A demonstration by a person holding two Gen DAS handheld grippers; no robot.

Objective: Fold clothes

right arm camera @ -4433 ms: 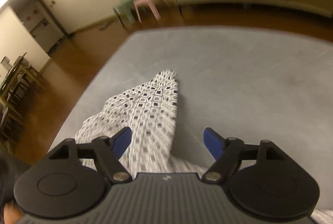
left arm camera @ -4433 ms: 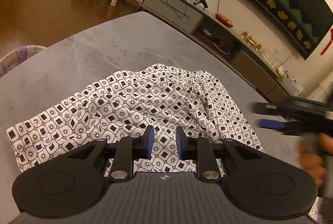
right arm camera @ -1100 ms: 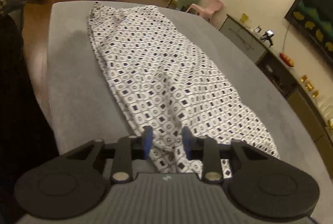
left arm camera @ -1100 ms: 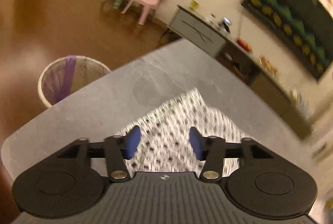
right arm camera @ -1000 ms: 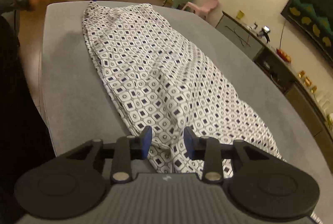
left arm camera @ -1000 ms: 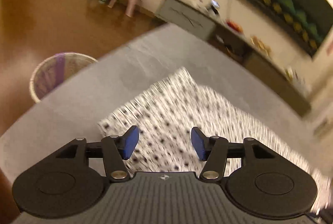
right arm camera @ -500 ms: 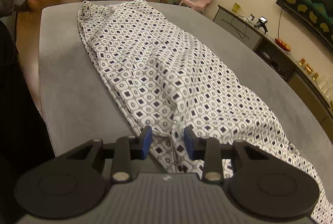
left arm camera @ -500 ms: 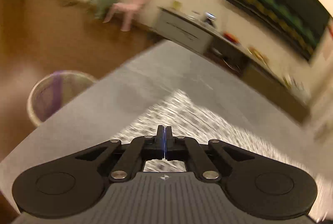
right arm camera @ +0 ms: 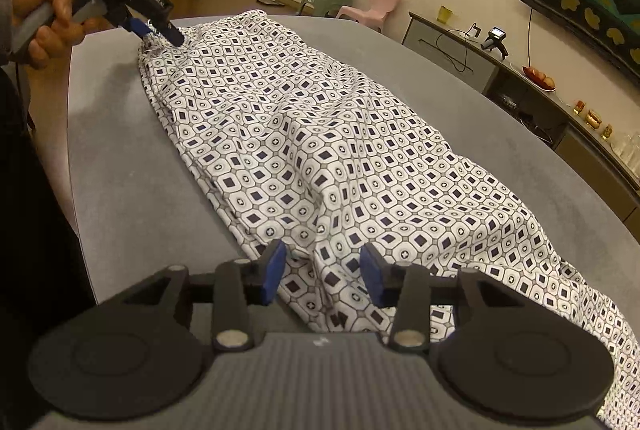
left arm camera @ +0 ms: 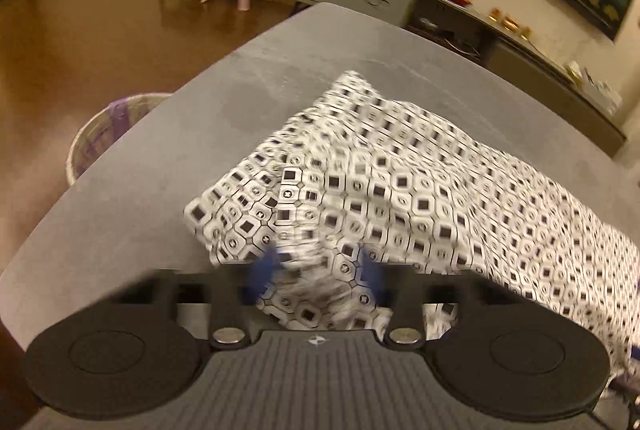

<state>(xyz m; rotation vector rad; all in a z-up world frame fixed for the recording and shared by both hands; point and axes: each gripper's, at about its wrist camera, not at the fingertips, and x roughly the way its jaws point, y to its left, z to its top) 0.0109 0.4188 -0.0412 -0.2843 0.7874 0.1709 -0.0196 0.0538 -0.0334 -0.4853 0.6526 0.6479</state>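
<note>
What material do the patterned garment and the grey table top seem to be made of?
Patterned garment: thin woven fabric, probably cotton or a blend; it drapes in soft wrinkles and has a matte surface.
Grey table top: looks like matte stone or a stone-look slab; faint mottling, no gloss.

Blur at the left gripper, cloth cut off at the table's near edge

The left gripper (left arm camera: 316, 276) has smeared blue pads, its jaws opening with patterned garment (left arm camera: 420, 198) between them; whether they press the cloth cannot be told. That garment runs under the right gripper (right arm camera: 322, 272) body and off the picture's lower right corner, hiding its end. The hand (right arm camera: 48, 16) is cut by the left edge. Items on the sideboard (right arm camera: 532, 86) are too small to identify.
</note>
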